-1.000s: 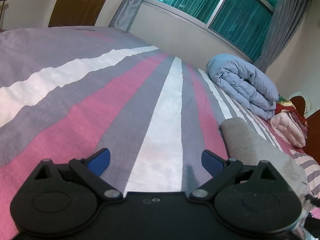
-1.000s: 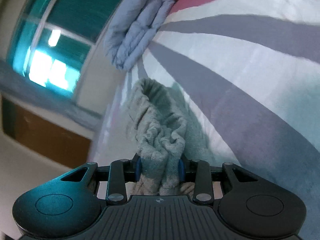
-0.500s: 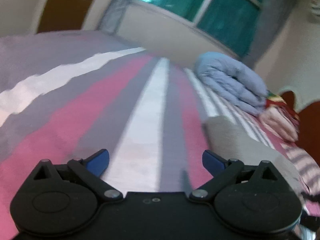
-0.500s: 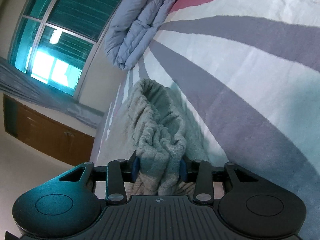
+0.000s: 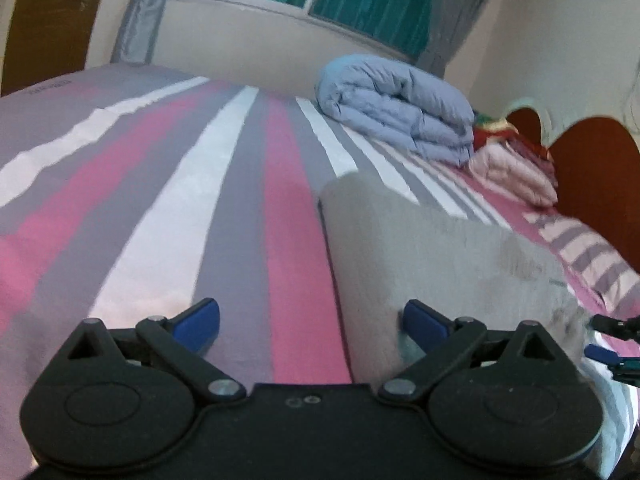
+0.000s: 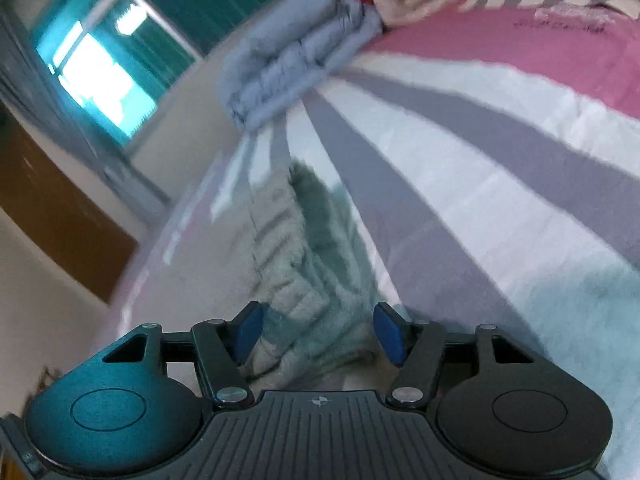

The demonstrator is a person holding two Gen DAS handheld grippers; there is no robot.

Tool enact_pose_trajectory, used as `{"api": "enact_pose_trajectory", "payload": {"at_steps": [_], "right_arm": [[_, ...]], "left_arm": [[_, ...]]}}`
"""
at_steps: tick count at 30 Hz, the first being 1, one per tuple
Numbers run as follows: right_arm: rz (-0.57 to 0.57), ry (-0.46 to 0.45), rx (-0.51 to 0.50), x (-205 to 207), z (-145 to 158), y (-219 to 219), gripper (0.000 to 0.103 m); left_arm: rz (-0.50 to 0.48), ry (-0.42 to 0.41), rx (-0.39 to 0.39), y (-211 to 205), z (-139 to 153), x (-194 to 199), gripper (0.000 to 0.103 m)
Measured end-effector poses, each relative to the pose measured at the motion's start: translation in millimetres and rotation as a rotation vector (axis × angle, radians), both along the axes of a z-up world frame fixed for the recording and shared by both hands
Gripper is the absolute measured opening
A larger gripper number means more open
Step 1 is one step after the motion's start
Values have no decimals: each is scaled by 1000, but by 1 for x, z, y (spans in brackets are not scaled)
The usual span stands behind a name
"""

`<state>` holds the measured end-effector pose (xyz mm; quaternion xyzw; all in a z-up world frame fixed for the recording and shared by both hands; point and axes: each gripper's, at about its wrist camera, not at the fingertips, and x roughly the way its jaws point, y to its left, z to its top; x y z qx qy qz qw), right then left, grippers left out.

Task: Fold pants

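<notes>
The grey pants [image 5: 420, 248] are lying folded on the striped bed [image 5: 168, 208]; both the left gripper [image 5: 312, 320] and right gripper [image 6: 318, 332] are standing spread beside them, holding nothing, so folding looks nearly finished.

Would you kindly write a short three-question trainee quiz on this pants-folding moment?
1. True or false: the right gripper is clamped shut on the grey pants.
2. What lies past the pants: A) blue quilt, B) laptop, C) basket?
3. Fill in: the left gripper holds ___.

Key: 1 false, its jaws stand apart around the cloth; 2 A; 3 nothing, open over the striped bedsheet.
</notes>
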<state>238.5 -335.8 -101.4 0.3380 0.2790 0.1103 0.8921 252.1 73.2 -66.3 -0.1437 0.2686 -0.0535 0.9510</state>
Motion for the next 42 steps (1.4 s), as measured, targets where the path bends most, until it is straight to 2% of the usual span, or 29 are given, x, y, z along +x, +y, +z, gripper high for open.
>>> {"api": "enact_pose_trajectory", "payload": {"at_steps": [4, 8, 9, 10, 15, 23, 26, 29, 31, 35, 39, 41, 42], "right_arm": [[-11, -144, -40, -15, 17, 0, 60], [55, -208, -96, 0, 32, 21, 59], [78, -216, -100, 9, 35, 26, 55], [91, -220, -116, 16, 38, 30, 46], [160, -179, -229, 62, 46, 54, 45], [180, -53, -333, 102, 6, 52, 45], [178, -40, -305, 107, 2, 41, 45], [147, -115, -225, 87, 19, 22, 45], [125, -117, -176, 75, 24, 5, 45], [134, -133, -179, 58, 28, -6, 45], [166, -83, -157, 52, 14, 2, 45], [163, 25, -233, 61, -3, 15, 45], [145, 27, -193, 61, -8, 12, 45]], "left_arm": [[10, -45, -10, 0, 8, 4, 93], [-2, -42, 8, -3, 13, 22, 93], [-7, -36, 19, -4, 15, 28, 92], [-12, -31, 33, -6, 16, 33, 92], [-45, 12, 127, -19, 16, 62, 92], [-79, 74, 146, -29, -6, 84, 94], [-84, 73, 133, -26, 0, 81, 92], [-103, 56, 122, -20, 7, 70, 92], [-111, 52, 116, -15, 8, 62, 92], [-117, 46, 98, -13, 6, 42, 92], [-107, 85, 124, -18, -5, 40, 93], [-97, 107, 93, -14, -5, 43, 94], [-85, 107, 73, -11, -1, 40, 90]]}}
